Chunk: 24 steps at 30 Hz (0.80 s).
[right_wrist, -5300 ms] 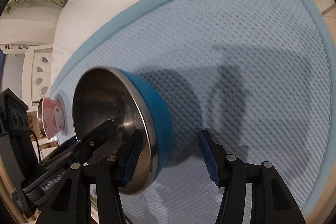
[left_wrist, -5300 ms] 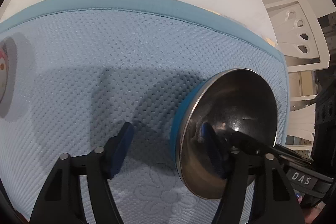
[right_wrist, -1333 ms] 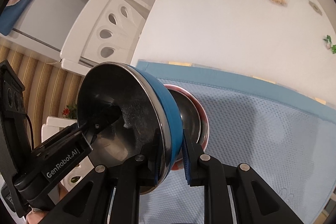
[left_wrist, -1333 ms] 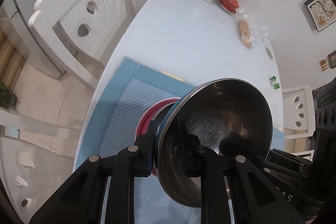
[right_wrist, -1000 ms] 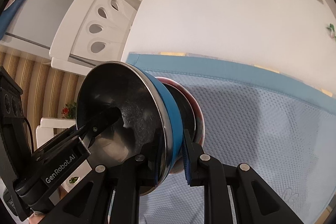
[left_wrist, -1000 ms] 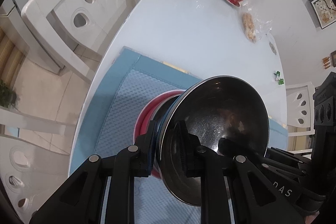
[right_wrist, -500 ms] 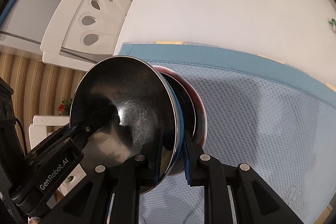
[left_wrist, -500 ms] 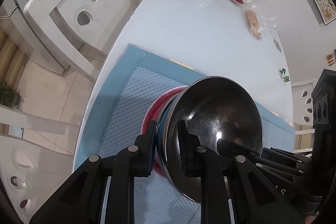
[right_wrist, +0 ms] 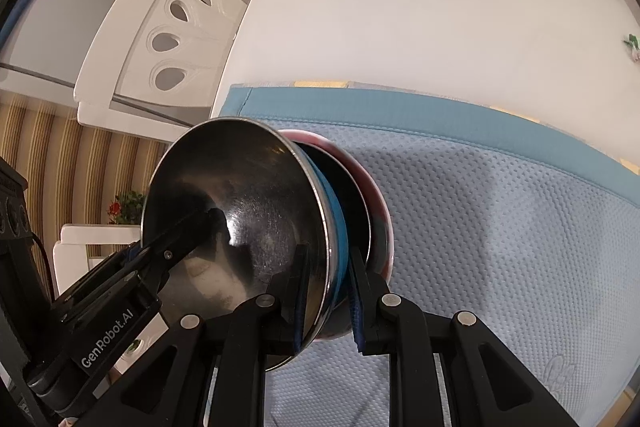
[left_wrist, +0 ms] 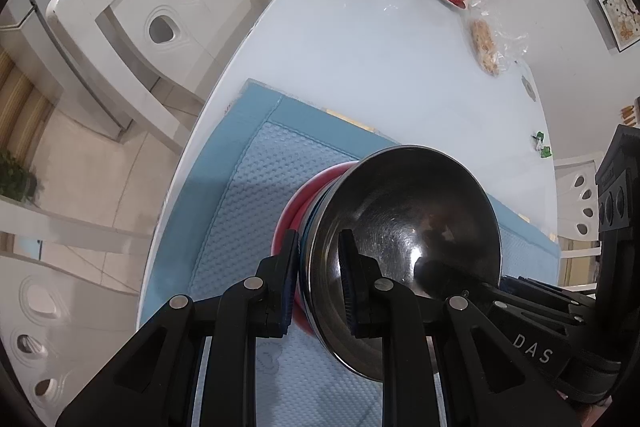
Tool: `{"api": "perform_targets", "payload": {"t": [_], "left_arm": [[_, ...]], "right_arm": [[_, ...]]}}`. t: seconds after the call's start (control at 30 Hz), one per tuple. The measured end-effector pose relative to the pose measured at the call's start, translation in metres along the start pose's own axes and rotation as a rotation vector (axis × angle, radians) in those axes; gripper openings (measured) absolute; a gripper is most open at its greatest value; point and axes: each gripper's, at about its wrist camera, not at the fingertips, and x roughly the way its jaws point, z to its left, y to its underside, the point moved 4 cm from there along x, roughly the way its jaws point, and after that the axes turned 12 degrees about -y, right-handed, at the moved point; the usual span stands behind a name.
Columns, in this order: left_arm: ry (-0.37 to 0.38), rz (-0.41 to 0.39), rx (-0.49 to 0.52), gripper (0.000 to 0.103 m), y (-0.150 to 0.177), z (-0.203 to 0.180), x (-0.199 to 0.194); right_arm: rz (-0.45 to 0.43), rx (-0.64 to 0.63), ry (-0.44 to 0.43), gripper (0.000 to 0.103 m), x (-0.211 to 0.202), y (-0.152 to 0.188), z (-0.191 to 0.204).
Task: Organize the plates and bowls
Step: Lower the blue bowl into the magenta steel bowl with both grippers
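Both claws are clamped on opposite rims of the blue bowl (left_wrist: 404, 239): the left claw (left_wrist: 318, 283) on one side, the right claw (right_wrist: 326, 295) on the other. Just beyond it sits the red bowl (left_wrist: 296, 203) on the mat (left_wrist: 256, 187), its mouth facing the blue bowl's base. The blue bowl looks partly nested in the red one and itself holds nothing.

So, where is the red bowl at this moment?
In both wrist views the red bowl sits on the blue mat near its corner by the white chair, directly under the blue bowl that both grippers hold.
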Motion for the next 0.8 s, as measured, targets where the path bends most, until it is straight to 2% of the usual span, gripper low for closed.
{"api": "perform_targets", "payload": {"t": [0.8], "left_arm": [[0.007,-0.014,-0.028,0.017,-0.0039,0.0049,-0.0061]], "right_arm": [[-0.010,0.013,-0.009,0.022,-0.0005,0.0002,-0.0052]]}}
